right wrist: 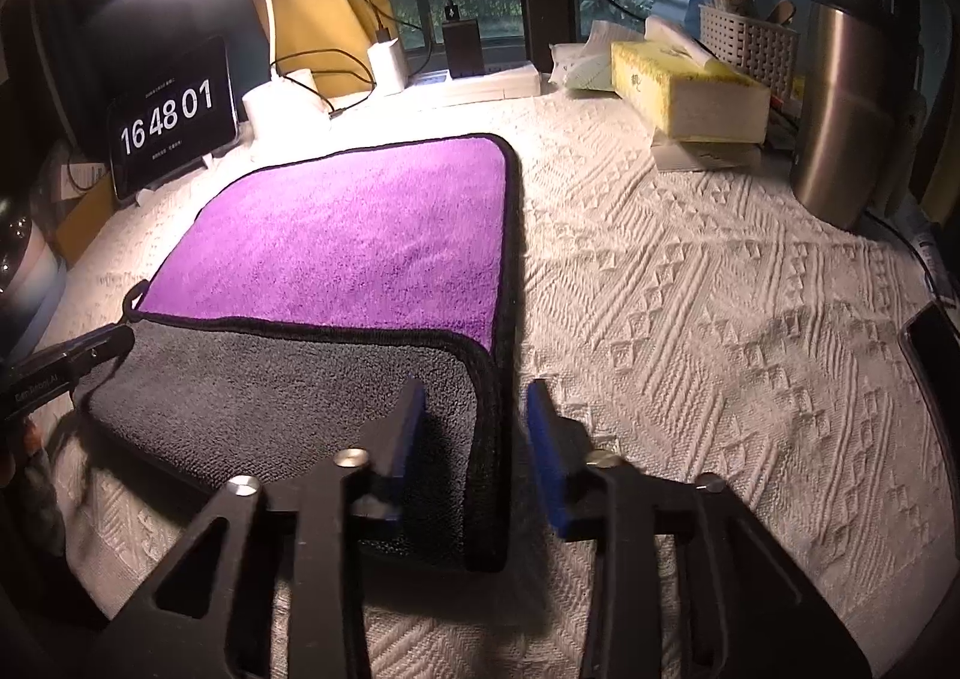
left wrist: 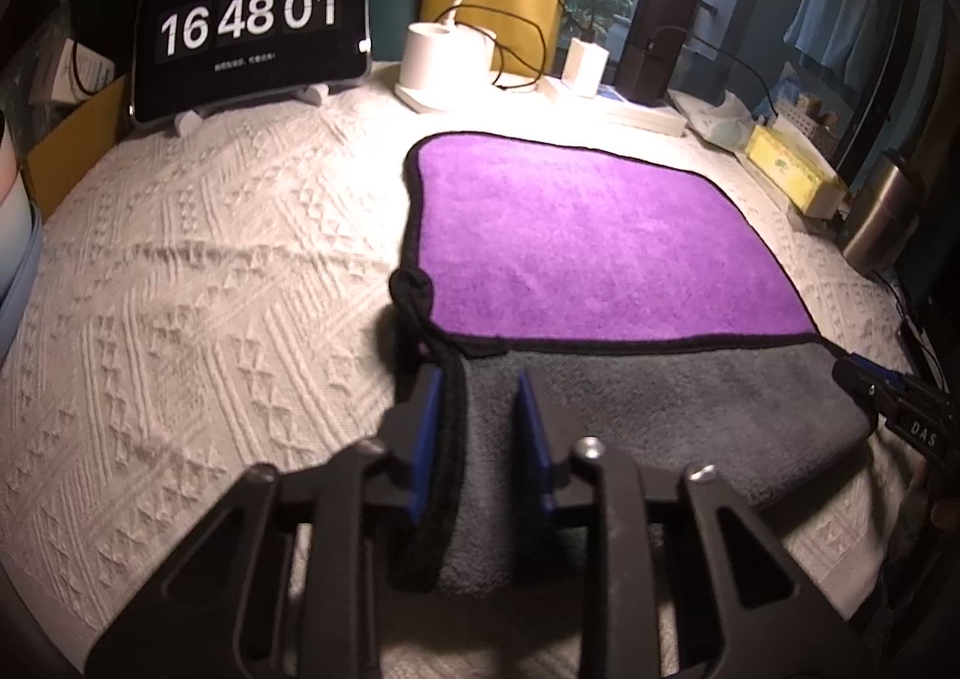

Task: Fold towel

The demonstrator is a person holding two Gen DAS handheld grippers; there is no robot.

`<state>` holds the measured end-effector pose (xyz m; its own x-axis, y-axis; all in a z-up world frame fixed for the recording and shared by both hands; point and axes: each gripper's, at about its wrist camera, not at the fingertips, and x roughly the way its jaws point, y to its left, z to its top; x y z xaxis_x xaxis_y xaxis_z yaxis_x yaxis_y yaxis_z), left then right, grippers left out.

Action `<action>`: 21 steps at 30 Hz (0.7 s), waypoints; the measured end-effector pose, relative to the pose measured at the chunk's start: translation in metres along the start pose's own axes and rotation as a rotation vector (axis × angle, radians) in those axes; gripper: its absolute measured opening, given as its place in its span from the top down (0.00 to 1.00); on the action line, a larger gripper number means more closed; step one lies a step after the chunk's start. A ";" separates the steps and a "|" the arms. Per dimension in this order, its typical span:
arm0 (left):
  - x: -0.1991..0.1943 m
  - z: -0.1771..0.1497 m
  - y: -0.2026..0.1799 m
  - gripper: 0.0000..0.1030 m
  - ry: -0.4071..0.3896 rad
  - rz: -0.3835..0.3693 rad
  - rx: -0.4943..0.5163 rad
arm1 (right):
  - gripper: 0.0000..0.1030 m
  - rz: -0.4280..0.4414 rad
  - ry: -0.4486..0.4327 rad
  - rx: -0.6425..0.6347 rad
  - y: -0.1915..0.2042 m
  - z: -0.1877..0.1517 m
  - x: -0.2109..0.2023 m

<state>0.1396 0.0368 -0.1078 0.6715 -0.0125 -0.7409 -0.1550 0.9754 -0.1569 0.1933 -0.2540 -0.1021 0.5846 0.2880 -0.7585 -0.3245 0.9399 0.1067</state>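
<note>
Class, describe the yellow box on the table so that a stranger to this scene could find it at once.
Start at the white textured tablecloth and look past the purple and grey towel to the far right edge, near the window. The yellow tissue box lies there, left of the tall steel flask. It alone is bright yellow, with a white tissue poking from its top.

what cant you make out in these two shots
- Small text under the digits on the clock tablet: too small, both views.
- Towel underside and near fold: left wrist view, behind left hand-held gripper.
- Near right edge: right wrist view, partly behind right hand-held gripper.
</note>
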 end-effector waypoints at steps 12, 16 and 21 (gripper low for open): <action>-0.011 0.001 0.001 0.95 -0.033 -0.015 0.012 | 0.94 -0.017 -0.038 -0.026 0.005 0.002 -0.010; -0.019 0.003 0.001 0.95 -0.061 -0.021 0.008 | 0.94 -0.024 -0.065 -0.045 0.010 0.005 -0.019; -0.030 0.007 0.002 0.95 -0.107 -0.017 0.011 | 0.94 -0.036 -0.101 -0.055 0.015 0.009 -0.030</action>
<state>0.1247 0.0403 -0.0810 0.7474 -0.0059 -0.6644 -0.1355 0.9776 -0.1611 0.1778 -0.2467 -0.0720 0.6676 0.2737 -0.6924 -0.3407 0.9392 0.0428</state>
